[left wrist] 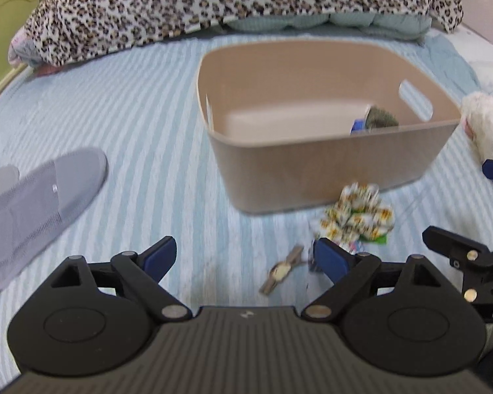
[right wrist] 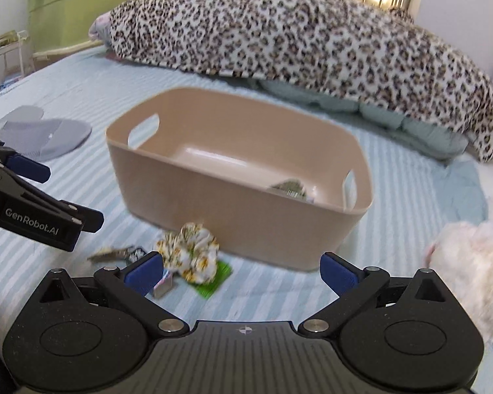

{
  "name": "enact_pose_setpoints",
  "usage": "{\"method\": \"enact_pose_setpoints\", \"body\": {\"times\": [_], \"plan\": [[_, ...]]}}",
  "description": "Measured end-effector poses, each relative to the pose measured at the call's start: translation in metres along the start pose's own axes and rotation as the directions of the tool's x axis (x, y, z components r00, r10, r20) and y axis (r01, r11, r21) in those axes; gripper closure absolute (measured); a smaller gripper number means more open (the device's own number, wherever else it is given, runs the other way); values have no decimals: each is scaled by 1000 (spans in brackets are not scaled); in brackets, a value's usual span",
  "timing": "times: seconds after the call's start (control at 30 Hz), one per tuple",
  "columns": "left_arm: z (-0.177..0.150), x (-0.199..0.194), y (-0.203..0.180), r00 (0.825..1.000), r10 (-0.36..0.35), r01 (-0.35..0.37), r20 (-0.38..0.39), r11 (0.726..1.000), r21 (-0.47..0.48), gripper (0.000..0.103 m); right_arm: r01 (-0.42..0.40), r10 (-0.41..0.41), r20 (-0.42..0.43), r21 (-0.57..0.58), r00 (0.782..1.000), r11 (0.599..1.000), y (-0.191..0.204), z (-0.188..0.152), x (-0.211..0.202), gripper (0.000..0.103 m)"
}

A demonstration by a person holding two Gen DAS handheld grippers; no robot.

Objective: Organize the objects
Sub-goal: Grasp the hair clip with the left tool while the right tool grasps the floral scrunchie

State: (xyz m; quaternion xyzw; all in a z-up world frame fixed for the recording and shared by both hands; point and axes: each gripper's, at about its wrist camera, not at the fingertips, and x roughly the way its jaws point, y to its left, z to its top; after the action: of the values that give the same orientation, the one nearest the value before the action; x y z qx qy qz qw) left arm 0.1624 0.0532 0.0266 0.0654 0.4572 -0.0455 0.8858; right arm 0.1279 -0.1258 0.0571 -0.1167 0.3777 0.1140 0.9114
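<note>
A tan plastic bin [left wrist: 328, 177] [right wrist: 246, 223] stands on the striped bed with a small grey-green item [left wrist: 379, 120] [right wrist: 289, 187] inside. In front of it lie a flowered scrunchie [left wrist: 358, 216] [right wrist: 190, 249], a wristwatch [left wrist: 281, 272] [right wrist: 115, 252], a green card [right wrist: 213, 282] and a small box [right wrist: 162, 287]. My left gripper [left wrist: 246, 259] is open and empty, just short of the watch. My right gripper [right wrist: 243, 272] is open and empty, low before the bin, right of the scrunchie.
A grey slipper [left wrist: 33, 203] [right wrist: 46, 138] lies at the left. A white plush toy [left wrist: 489, 124] [right wrist: 470, 269] lies at the right. A leopard-print blanket [left wrist: 213, 3] [right wrist: 295, 39] is piled behind the bin. A green cabinet [right wrist: 82, 3] stands beyond the bed.
</note>
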Motion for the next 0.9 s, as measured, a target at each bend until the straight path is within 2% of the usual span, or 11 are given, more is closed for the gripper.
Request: {"method": "enact_pose_setpoints", "body": {"times": [0.33,0.47,0.6,0.67,0.73,0.87,0.9], "plan": [[-18,42,-2,998,-14,15,-57,1000,26,11,-14,16,-33,44,999,999,3,-18,38,0],[-22,56,-1,997,-40,43,-66,998,40,11,-23,24,-22,41,999,999,0,-20,52,2],[-24,68,-1,998,-23,26,-64,998,58,15,-41,41,-10,55,999,998,0,-20,63,4],[-24,71,2,997,-49,51,-63,998,35,20,-51,52,-16,56,998,997,2,-20,69,7],[-23,71,5,995,-83,84,-50,996,19,33,-61,63,-26,50,998,997,5,-20,75,13],[-23,71,5,995,-96,97,-36,995,38,47,-76,78,-31,63,996,995,8,-21,83,24],[-24,70,4,994,-103,104,-33,993,47,54,-82,84,-33,69,996,994,9,-21,85,28]]}}
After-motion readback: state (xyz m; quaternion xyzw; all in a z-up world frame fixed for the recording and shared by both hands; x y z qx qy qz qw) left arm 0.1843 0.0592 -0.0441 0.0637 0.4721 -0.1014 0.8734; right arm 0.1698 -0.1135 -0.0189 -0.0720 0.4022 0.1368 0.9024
